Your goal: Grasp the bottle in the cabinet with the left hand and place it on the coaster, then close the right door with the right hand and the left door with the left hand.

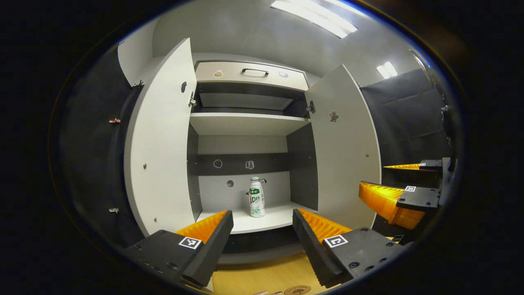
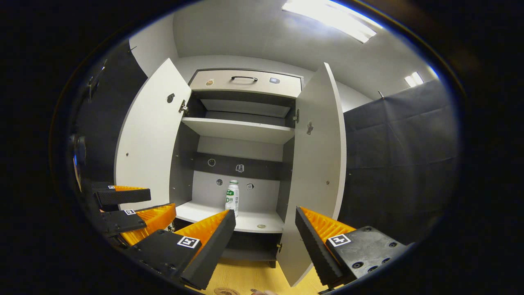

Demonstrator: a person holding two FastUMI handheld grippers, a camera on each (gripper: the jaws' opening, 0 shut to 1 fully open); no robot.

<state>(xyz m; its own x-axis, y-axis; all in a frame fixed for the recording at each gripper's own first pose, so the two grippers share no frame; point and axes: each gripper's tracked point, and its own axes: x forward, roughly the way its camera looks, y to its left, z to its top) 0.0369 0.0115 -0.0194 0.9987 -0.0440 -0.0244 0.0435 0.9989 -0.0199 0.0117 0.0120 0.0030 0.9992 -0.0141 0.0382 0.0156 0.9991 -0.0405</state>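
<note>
Bottle (image 1: 256, 197) upright on lower shelf (image 1: 262, 221), at 12 o'clock from left claw (image 1: 262, 223), apart. Both claws wide, empty. Judged light, rigid, slick plastic, tippable; grip mid-body, below cap.

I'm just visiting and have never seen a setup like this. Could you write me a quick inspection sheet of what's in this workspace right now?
Surface: light wooden tabletop in front of the cabinet.
Job's things: small white plastic bottle with green label upright on the lower shelf of the grey cabinet; left door and right door both open; round brown coaster at the table's near edge.
Clutter: small round thing on the shelf, too small to identify.
Grippers: left gripper open, short of the shelf; right gripper open, beside it.
Cables: nothing seen.
Surroundings: dark cloth booth walls, ceiling lights.
</note>
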